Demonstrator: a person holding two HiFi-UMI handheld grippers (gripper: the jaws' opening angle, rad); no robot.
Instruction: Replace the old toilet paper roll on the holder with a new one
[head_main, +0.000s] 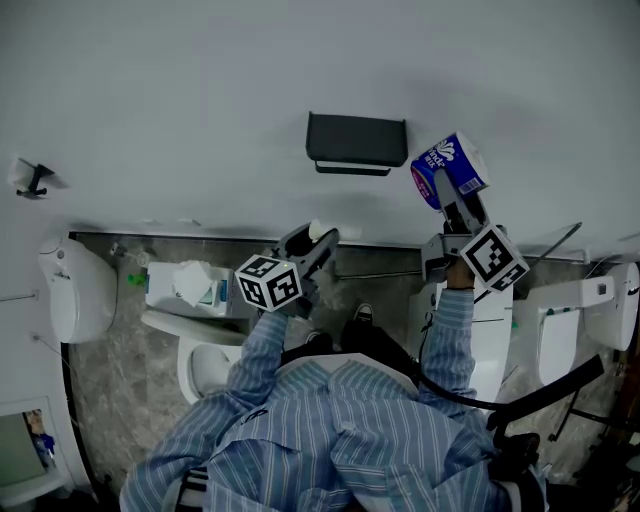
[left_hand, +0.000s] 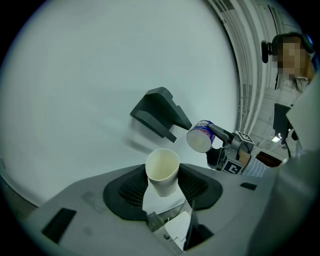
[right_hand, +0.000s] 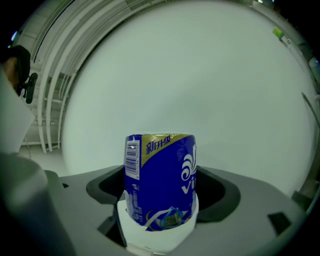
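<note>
Left gripper (left_hand: 162, 192) fingers clamp bare cream cardboard tube (left_hand: 162, 170); right gripper (right_hand: 161, 200) fingers clamp glossy blue-wrapped roll (right_hand: 160, 175).

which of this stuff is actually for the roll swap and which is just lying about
For the job: holder on the wall; empty cardboard tube in the left tool; wrapped new roll in the right tool.
Just lying about: tissue box; toilet; wall hook.
</note>
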